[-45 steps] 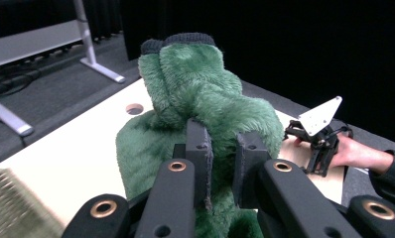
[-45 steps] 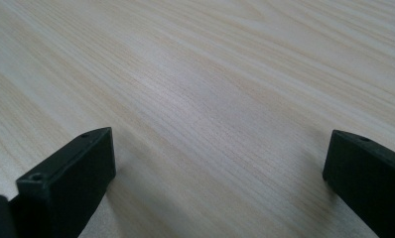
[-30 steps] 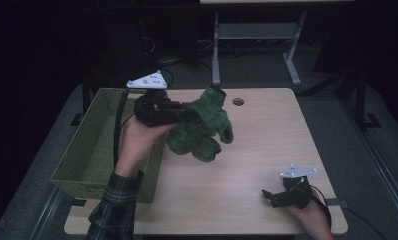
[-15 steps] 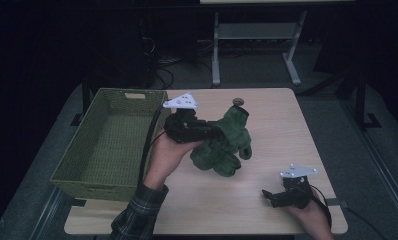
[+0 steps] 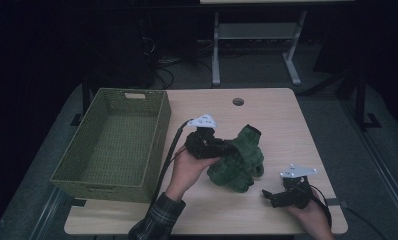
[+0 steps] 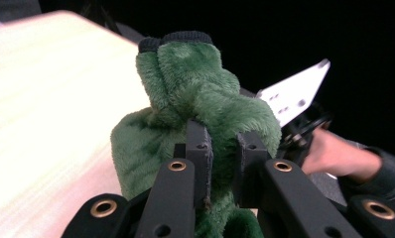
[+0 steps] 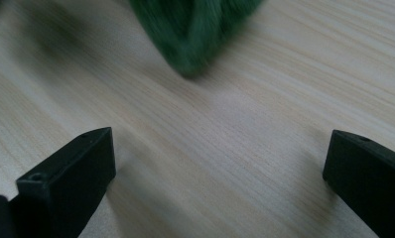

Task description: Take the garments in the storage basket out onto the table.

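While my left gripper (image 6: 220, 148) pinches a fold of the green plush (image 5: 239, 160), the toy hangs just ahead of its jaws, low over the table (image 5: 287, 115) and perhaps touching it. I judge it light, soft and floppy; a shallow pinch of pile could slip, so a thick fold near the body suits best. My right gripper (image 5: 276, 197) rests on the table with jaws wide apart and empty, the plush just beyond them.
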Motion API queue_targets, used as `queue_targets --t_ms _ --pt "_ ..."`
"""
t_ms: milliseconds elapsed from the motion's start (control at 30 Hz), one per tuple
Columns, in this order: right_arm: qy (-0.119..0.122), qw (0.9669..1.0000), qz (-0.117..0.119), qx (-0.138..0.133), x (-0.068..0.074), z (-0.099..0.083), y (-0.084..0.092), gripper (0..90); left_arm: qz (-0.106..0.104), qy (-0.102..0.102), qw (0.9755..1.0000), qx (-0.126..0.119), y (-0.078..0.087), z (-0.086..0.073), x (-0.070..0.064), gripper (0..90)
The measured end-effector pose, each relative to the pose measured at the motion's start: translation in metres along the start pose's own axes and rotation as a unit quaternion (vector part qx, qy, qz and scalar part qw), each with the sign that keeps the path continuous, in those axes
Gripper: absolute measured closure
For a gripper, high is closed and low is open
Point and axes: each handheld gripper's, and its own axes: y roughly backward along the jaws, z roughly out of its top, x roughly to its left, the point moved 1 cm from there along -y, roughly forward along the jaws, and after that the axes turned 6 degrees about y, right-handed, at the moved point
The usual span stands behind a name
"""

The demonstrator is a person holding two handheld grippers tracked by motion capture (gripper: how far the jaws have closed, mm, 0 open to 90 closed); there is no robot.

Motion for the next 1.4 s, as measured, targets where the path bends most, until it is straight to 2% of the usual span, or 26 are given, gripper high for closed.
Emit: queue_targets --t_ms 33,67,400,633,800,900,967,1000,1033,1100,1133,1267,1300,1400 --pt "0.001 1.0000 0.000 0.000 0.000 0.000 0.000 0.0 -0.001 0.004 1.0000 0.004 -0.004 -0.004 0.003 80.1" --pt "0.000 1.0000 0.000 0.000 0.000 0.000 0.000 0.0 -0.004 0.017 0.9998 0.009 -0.012 -0.012 0.009 80.1" --pt "0.002 1.0000 0.000 0.000 0.000 0.000 0.000 0.0 0.020 0.030 0.9985 0.042 -0.035 -0.043 0.033 80.1" --pt "0.001 1.0000 0.000 0.000 0.000 0.000 0.000 0.0 0.041 0.011 0.9963 0.075 -0.048 -0.060 0.050 80.1" --pt "0.002 1.0000 0.000 0.000 0.000 0.000 0.000 0.0 0.049 0.002 0.9949 0.088 -0.054 -0.066 0.056 78.9" --pt "0.002 1.0000 0.000 0.000 0.000 0.000 0.000 0.0 0.048 -0.006 0.9947 0.091 -0.053 -0.064 0.055 76.0" --pt "0.002 1.0000 0.001 0.000 0.000 0.000 0.000 0.0 0.047 -0.006 0.9949 0.089 -0.050 -0.062 0.053 64.0" --pt "0.002 1.0000 0.001 0.000 0.000 0.000 0.000 0.0 0.049 -0.007 0.9951 0.086 -0.048 -0.061 0.051 64.0" --pt "0.002 1.0000 0.001 0.000 0.000 0.000 0.000 0.0 0.049 -0.009 0.9951 0.085 -0.045 -0.060 0.049 56.8" --pt "0.001 1.0000 0.000 0.000 0.000 0.000 0.000 0.0 0.048 -0.018 0.9953 0.082 -0.036 -0.055 0.040 51.7" --pt "0.001 1.0000 0.000 0.000 0.000 0.000 0.000 0.0 0.048 -0.018 0.9953 0.082 -0.036 -0.055 0.040 49.7" --pt "0.001 1.0000 0.000 0.000 0.000 0.000 0.000 0.0 0.049 -0.031 0.9957 0.073 -0.022 -0.050 0.029 46.5" --pt "0.001 1.0000 0.000 0.000 0.000 0.000 0.000 0.0 0.043 -0.032 0.9960 0.071 -0.016 -0.050 0.023 46.4" --pt "0.001 1.0000 0.000 0.000 0.000 0.000 0.000 0.0 0.041 -0.034 0.9960 0.071 -0.012 -0.051 0.018 46.5"
